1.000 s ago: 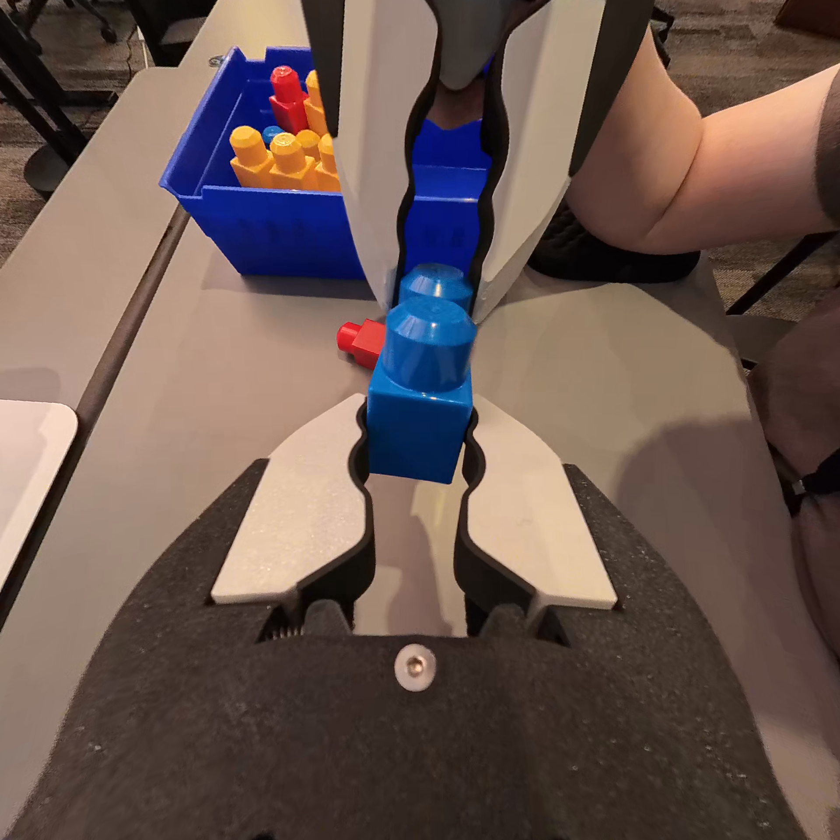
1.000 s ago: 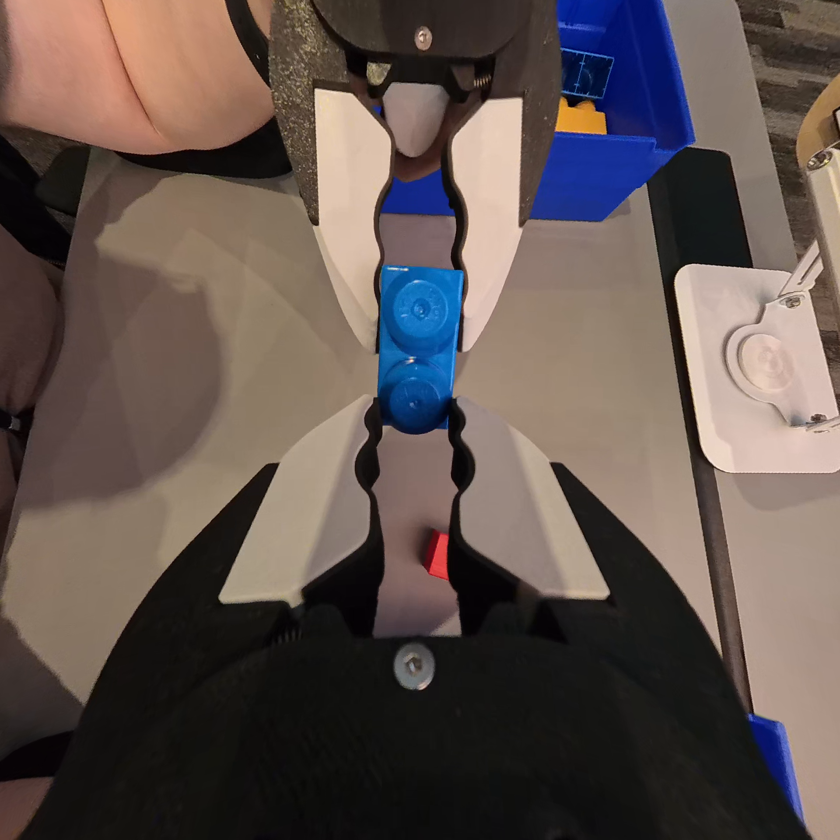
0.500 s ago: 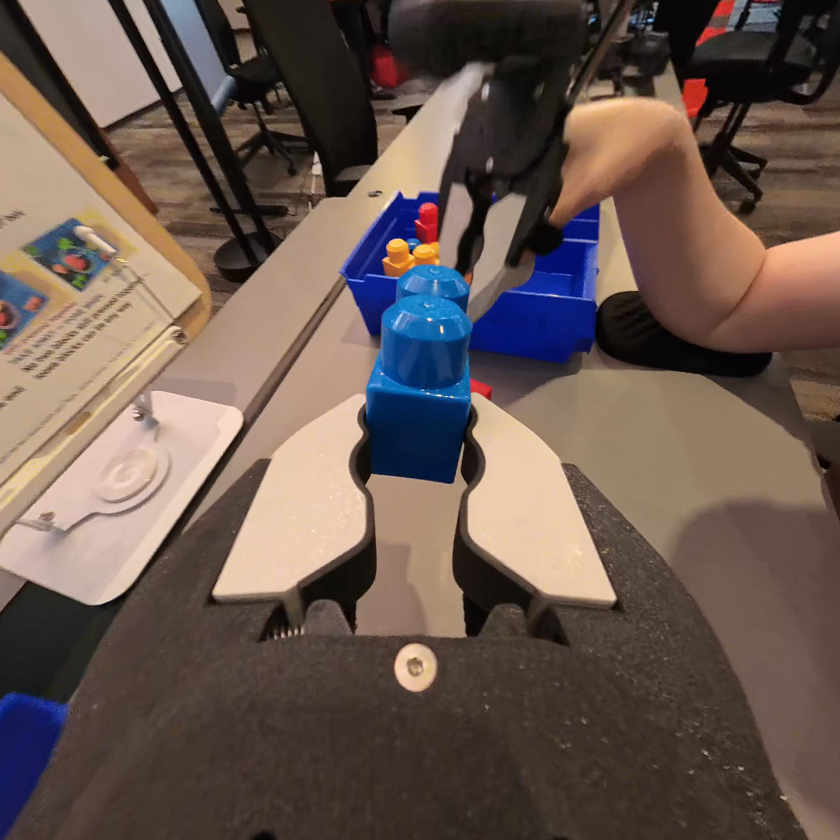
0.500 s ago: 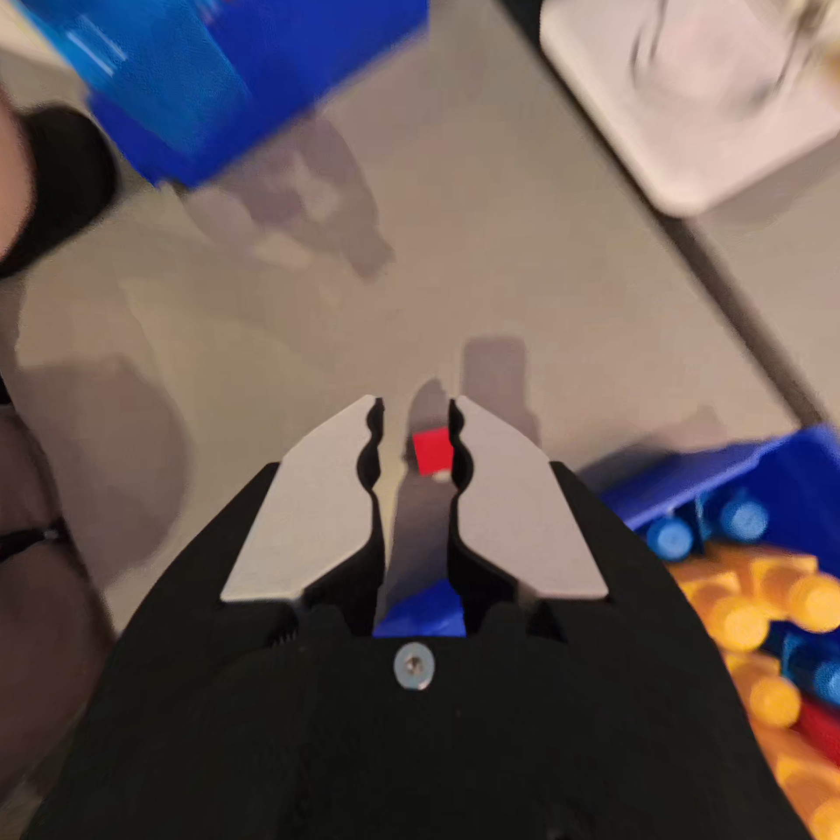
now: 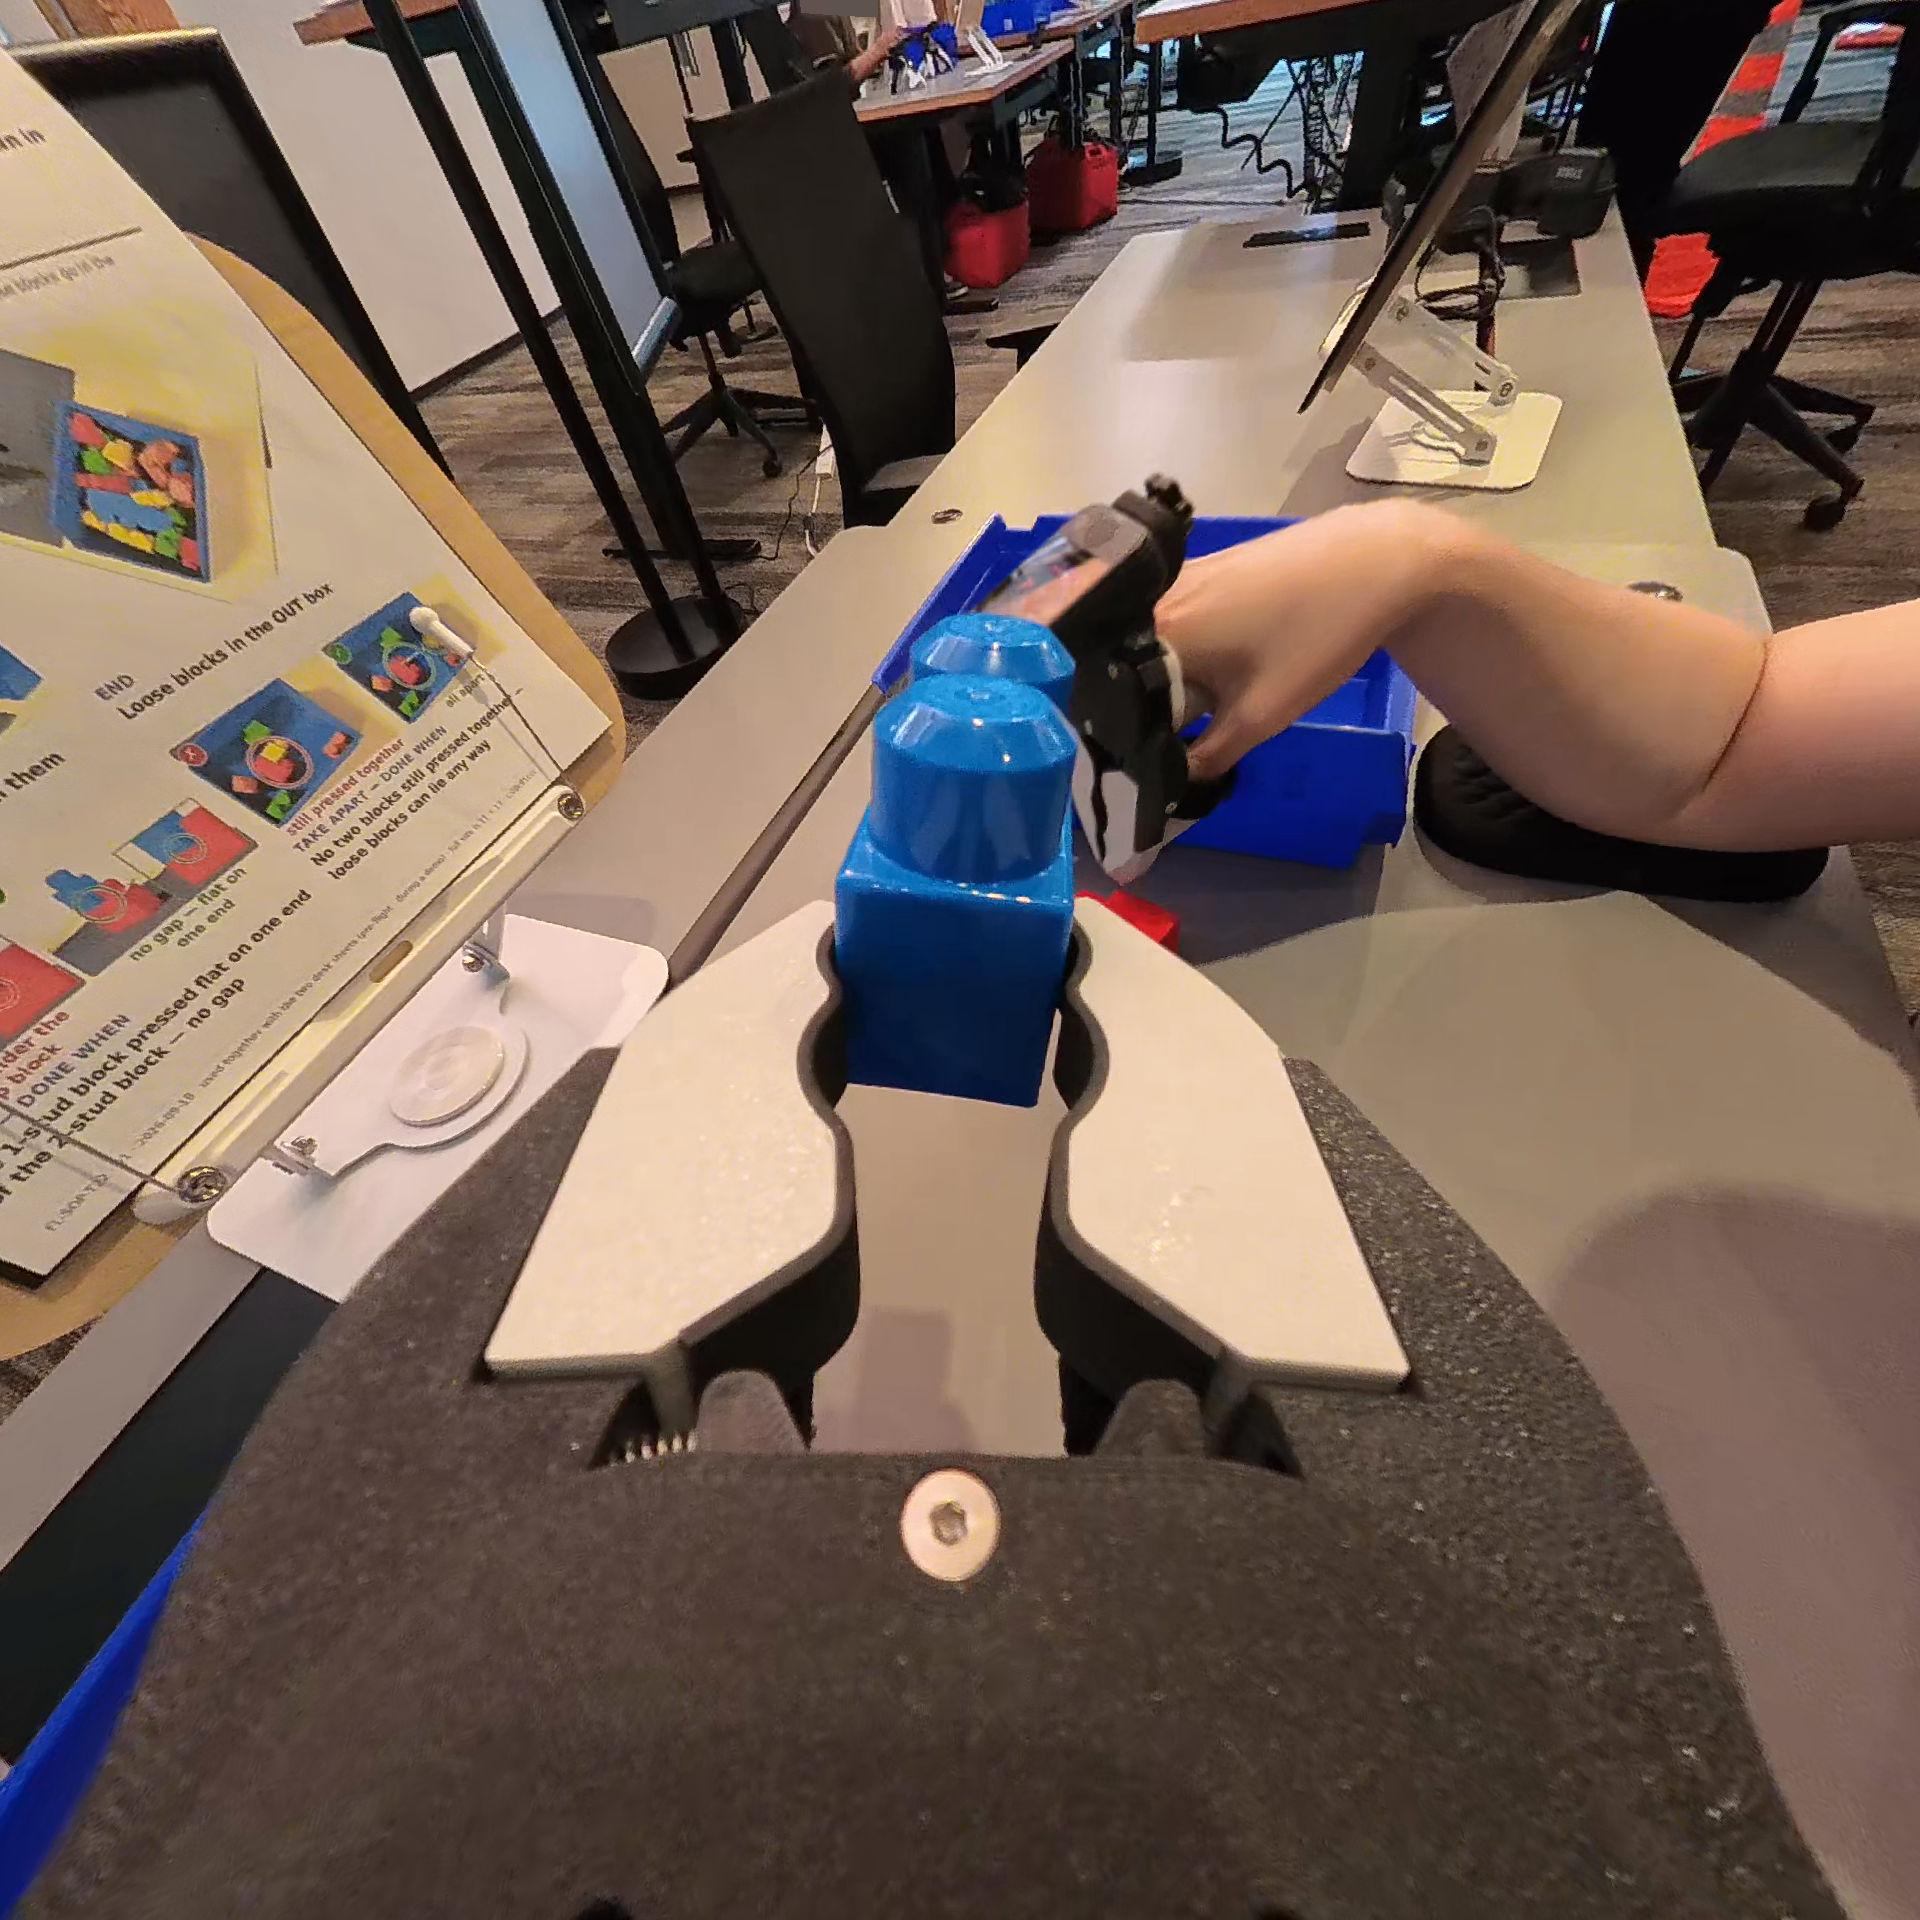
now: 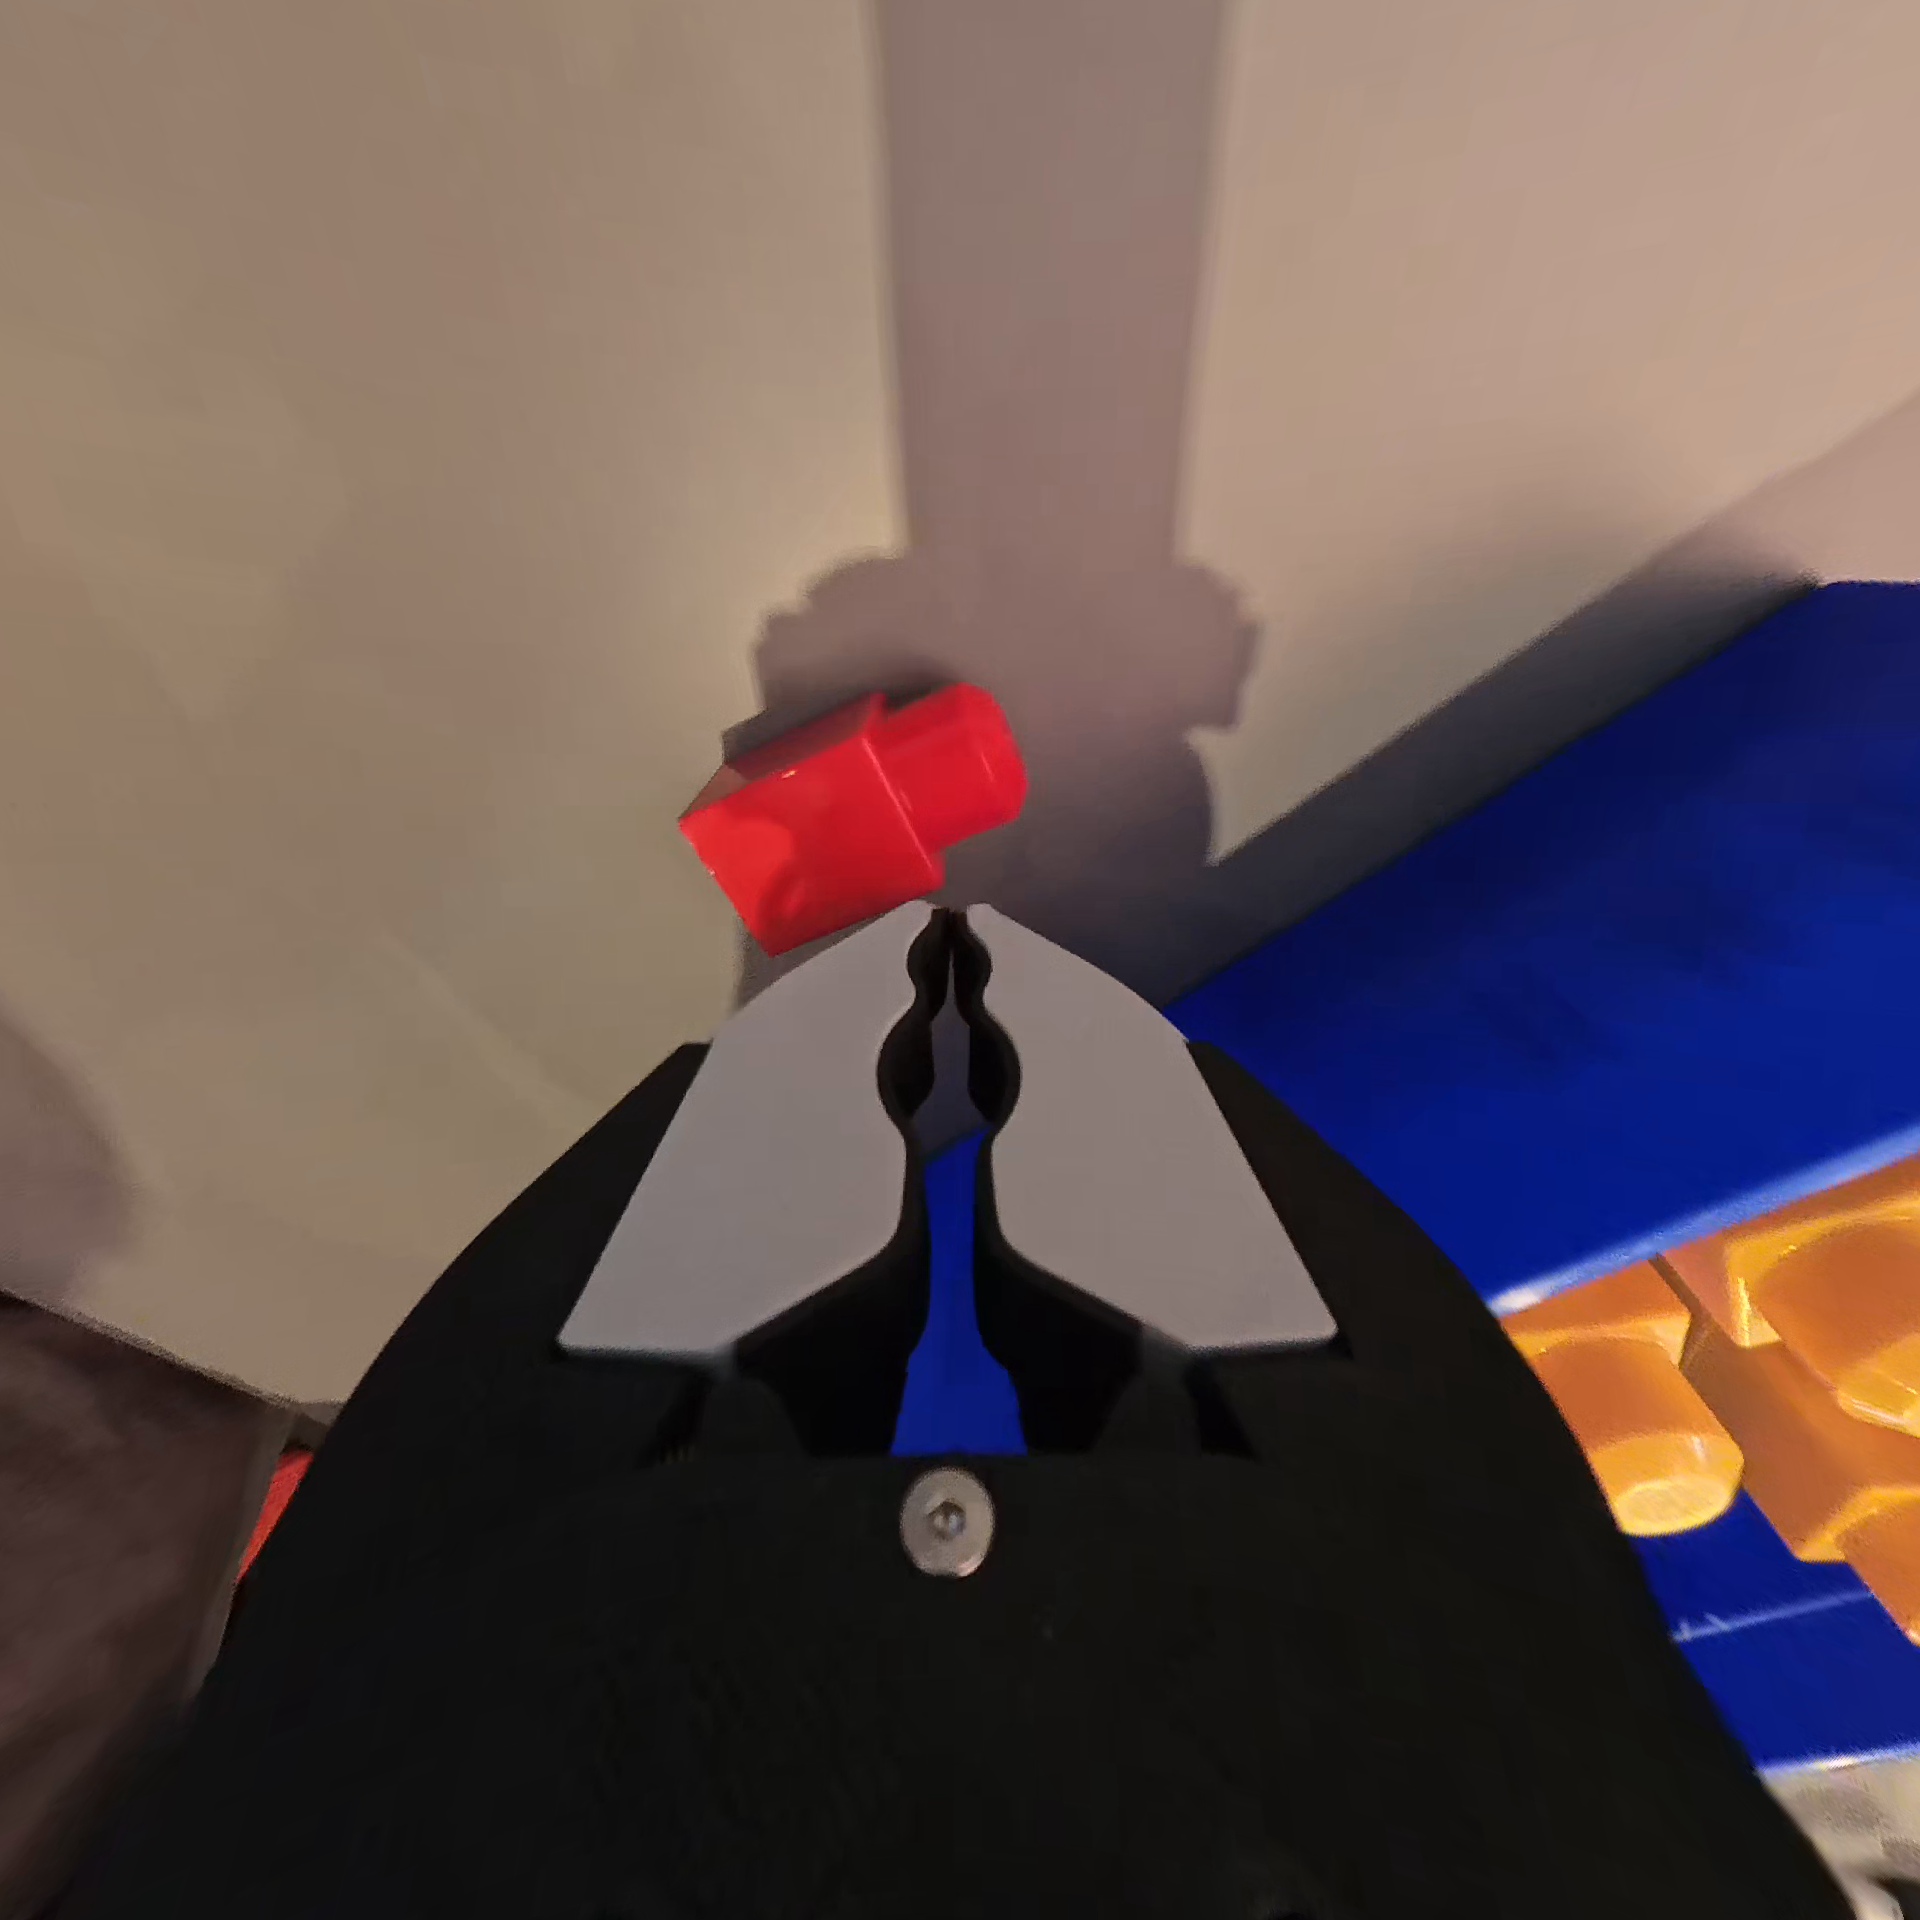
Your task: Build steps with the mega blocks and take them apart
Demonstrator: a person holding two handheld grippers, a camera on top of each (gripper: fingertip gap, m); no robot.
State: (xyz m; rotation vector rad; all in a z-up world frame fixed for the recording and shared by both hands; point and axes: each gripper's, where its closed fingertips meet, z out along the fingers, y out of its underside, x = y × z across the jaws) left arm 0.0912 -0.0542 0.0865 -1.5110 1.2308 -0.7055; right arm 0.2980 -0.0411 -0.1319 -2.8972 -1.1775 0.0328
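Left gripper [image 5: 951, 997] has its fingers clamped on the base of the blue two-stud block [image 5: 954, 914], studs upright, held above the grey table [image 5: 1455, 1091]. Across from it, the right gripper [image 6: 948, 920] points down at the table with fingers pinched together on nothing, tips just beside the red one-stud block [image 6: 847, 821]. That red block lies on its side on the table, near the blue bin [image 6: 1558, 987] of orange blocks [image 6: 1714, 1382]. An instruction board [image 5: 208, 779] stands along the table's left edge.
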